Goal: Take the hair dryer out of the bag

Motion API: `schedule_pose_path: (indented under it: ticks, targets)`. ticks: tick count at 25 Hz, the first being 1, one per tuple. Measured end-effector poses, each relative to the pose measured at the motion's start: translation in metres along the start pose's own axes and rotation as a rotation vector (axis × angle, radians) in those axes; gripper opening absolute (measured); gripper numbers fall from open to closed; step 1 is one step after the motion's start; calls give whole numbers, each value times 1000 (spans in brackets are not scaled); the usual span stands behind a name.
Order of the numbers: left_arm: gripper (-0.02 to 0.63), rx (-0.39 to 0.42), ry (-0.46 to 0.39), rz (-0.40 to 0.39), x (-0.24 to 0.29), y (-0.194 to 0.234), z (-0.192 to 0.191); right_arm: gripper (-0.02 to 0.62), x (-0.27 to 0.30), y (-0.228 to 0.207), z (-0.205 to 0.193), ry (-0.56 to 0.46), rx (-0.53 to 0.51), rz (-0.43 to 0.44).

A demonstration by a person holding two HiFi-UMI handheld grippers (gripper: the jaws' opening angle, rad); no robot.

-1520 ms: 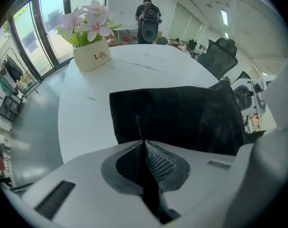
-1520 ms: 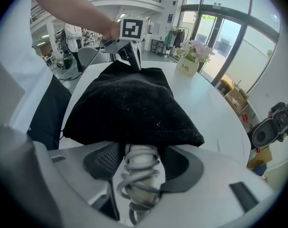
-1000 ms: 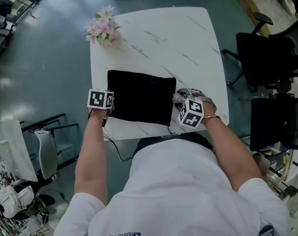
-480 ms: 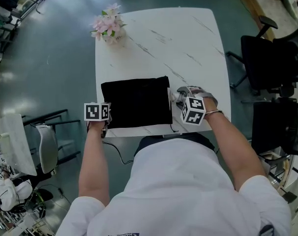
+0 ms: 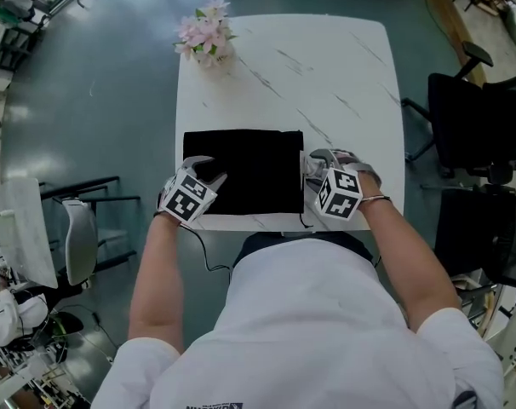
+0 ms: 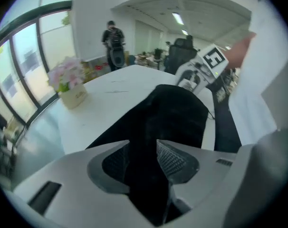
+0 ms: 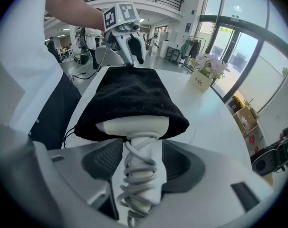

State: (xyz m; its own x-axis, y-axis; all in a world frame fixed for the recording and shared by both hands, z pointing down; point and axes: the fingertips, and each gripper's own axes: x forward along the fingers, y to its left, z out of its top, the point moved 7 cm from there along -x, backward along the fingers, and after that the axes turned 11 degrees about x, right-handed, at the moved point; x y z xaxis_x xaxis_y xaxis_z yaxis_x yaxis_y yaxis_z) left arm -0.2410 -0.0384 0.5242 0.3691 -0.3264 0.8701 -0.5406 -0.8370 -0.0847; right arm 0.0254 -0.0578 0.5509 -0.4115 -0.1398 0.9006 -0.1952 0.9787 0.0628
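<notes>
- Hair dryer, right gripper view: stiff, cord-wrapped handle pokes from the bag, loose between your right gripper's just-widened jaws; clamp there.
- Left gripper view: left gripper, just opened, straddles limp bag fabric.
- Head view: bag lies at the worktop's near edge.

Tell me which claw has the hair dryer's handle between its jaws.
The right claw: the white, cord-wrapped hair dryer handle stands between its jaws. The left claw straddles only the black bag. Both claws' jaws have just been opening.
</notes>
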Motion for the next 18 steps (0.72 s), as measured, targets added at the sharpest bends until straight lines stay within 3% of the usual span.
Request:
schedule_pose_path:
  ticks: [2, 4, 12, 18]
  targets:
    - [189, 186, 70, -67, 17, -16, 12, 273, 5, 2, 3, 19, -21, 11]
    - [189, 291, 128, -112, 32, -23, 24, 275, 10, 3, 4, 35, -27, 15]
    - [186, 401, 232, -247, 60, -25, 39, 275, 18, 3, 4, 50, 13, 11]
    - [122, 423, 253, -277, 69, -29, 38, 272, 25, 2, 2, 45, 33, 5]
